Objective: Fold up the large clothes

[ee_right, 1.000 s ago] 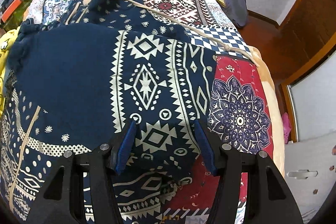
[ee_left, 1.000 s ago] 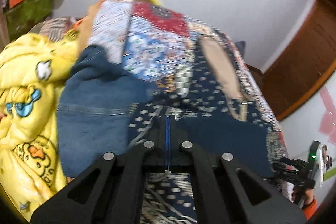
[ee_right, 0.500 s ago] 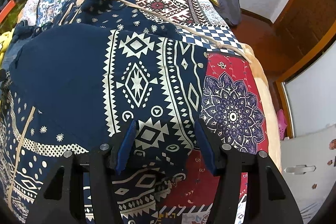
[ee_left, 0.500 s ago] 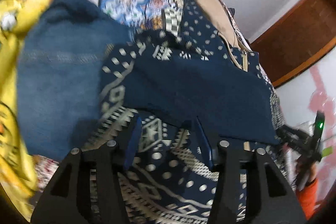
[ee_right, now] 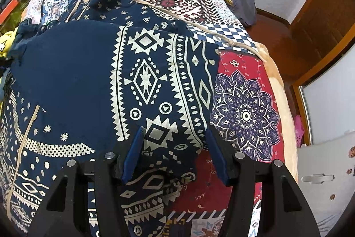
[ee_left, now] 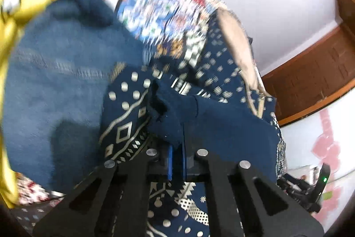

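A navy garment [ee_right: 93, 81] printed with cream diamonds, zigzags, dots and triangles lies over a patchwork bedspread [ee_right: 244, 114] of red, white and blue squares, one bearing a navy mandala, another a blue-and-white check. A beige cord [ee_right: 177, 17] crosses the cloth near the bed's far edge. Beside the garment in the left wrist view lie faded blue jeans [ee_left: 55, 81] and a yellow blanket [ee_left: 13, 14]. Both grippers are black with blue pads [ee_right: 133, 154].

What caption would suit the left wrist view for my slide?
Left gripper shut on a fold of the navy patterned garment, blue jeans beside it.
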Demonstrator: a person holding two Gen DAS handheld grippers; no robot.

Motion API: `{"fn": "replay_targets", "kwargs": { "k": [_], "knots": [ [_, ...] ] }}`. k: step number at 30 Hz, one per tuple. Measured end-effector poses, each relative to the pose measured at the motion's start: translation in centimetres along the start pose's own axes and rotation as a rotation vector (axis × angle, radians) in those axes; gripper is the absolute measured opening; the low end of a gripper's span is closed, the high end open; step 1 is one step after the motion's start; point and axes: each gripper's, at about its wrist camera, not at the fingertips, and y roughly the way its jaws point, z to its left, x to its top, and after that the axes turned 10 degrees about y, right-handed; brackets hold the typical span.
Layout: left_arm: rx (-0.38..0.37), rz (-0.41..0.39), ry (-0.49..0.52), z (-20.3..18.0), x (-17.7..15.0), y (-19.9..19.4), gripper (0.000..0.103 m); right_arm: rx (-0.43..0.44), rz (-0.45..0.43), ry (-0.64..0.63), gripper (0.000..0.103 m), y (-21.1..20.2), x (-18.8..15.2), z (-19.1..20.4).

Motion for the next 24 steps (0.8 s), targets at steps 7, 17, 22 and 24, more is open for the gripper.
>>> {"fn": "replay_targets", "kwargs": {
  "k": [7,17,22,24],
  "knots": [
    [0.119,-0.115,0.158,-2.3,0.2,-5.9,0.005,0.016,0.005,-0.007,0.054,-0.3,0.1,0.5],
    [0.281,0.131,0.244,0.4,-3.7,-2.4,0.016,0.019,0.042,-0.011,0.054,0.1,0.5,1.1],
    [0.382,0.109,0.322,-0.2,-3.1,-4.8,0.046,0.023,-0.021,-0.044,0.054,-2.7,1.6,1.4],
    [0.405,0.089,0.36,-0.9,-2.5,-5.9,0.05,0.035,-0.058,-0.05,0.054,-4.2,2.6,1.5]
  ]
}}
